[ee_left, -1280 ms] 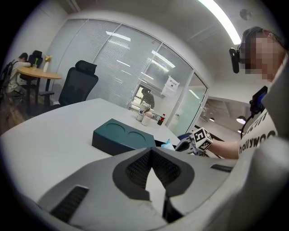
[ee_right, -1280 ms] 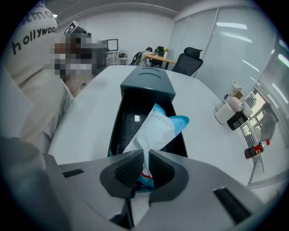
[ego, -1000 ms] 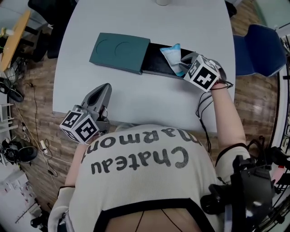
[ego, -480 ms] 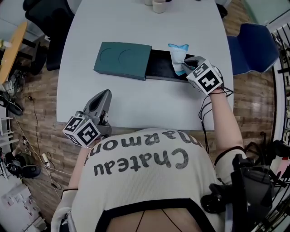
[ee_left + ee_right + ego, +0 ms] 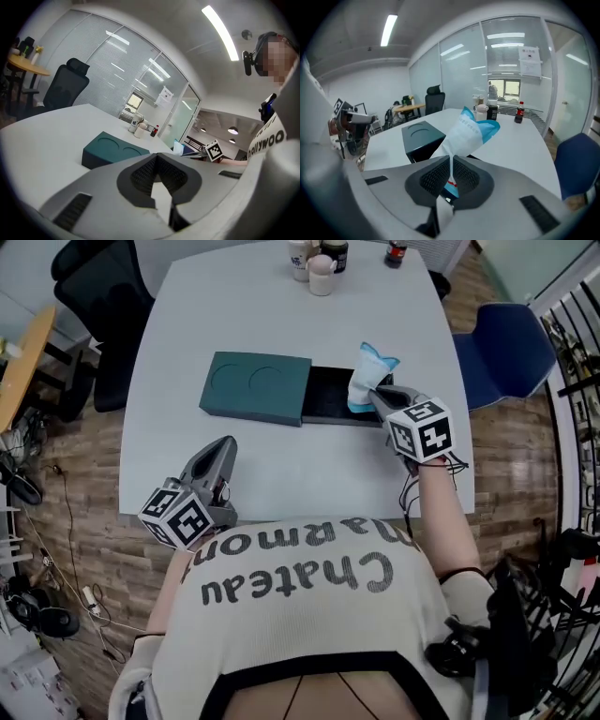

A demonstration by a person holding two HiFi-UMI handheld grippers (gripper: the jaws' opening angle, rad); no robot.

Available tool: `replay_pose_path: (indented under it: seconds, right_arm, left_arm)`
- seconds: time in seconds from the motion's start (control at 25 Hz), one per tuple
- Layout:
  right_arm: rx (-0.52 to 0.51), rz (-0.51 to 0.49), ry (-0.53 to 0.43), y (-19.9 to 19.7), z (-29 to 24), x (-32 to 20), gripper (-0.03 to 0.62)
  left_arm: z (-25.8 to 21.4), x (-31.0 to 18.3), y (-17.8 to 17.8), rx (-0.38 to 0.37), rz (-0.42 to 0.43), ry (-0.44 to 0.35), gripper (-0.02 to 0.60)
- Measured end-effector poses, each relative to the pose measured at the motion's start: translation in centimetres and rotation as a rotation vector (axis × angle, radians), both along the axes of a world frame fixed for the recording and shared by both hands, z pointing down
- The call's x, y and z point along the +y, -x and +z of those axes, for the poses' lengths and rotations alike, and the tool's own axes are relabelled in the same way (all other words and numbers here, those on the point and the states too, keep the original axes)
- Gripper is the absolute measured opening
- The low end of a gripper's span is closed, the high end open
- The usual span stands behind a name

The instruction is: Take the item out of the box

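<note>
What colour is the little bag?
White with light blue ends; the bag shows best in the right gripper view.

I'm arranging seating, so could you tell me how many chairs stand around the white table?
2: a black office chair left of the white table, a blue chair right of it; nearer ones may be hidden.

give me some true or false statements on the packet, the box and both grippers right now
1. The right gripper is shut on the white and blue packet. True.
2. The packet lies flat inside the black tray. False: it stands upright in the jaws over the tray's right end.
3. The left gripper grips the teal sleeve. False: it is shut on nothing, apart from the sleeve, by the near edge of the table.
4. Cups and bottles stand at the table's far end. True.
</note>
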State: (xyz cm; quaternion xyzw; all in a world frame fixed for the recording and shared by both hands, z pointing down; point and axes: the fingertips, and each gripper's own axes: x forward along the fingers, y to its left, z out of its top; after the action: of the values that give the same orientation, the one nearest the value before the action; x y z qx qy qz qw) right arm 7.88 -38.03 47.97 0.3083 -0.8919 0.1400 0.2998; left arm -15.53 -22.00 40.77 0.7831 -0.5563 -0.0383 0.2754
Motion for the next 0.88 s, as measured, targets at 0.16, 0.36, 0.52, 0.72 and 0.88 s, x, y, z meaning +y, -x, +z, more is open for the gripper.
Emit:
replay_pose_path:
  seconds: [0.16, 0.36, 0.52, 0.72, 0.88]
  right_arm:
    - [-0.195, 0.108, 0.098, -0.1, -0.8, 1.4, 0.018]
    - [-0.300, 0.156, 0.147, -0.3, -1.1, 3.7, 0.018]
    - [-0.302, 0.172, 0.140, -0.2, -1.4, 6.0, 0.018]
    - [-0.312, 0.216, 0.142, 0.1, -1.9, 7.9, 0.018]
    - [-0.339, 0.252, 0.167, 0.9, -1.2, 11.0, 0.019]
  left_arm:
    - [0.0, -0.1, -0.2, 0.011, 0.032, -0.020, 0.000]
    - [0.2, 0.3, -0.1, 0.016, 0.069, -0.027, 0.000]
    - [0.0, 1.7, 0.8, 0.018, 0.088, -0.026, 0.000]
    - [-0.3, 3.1, 2.4, 0.019, 0.106, -0.014, 0.000]
    - [0.3, 5.2, 3.5, 0.024, 0.131, -0.003, 0.000]
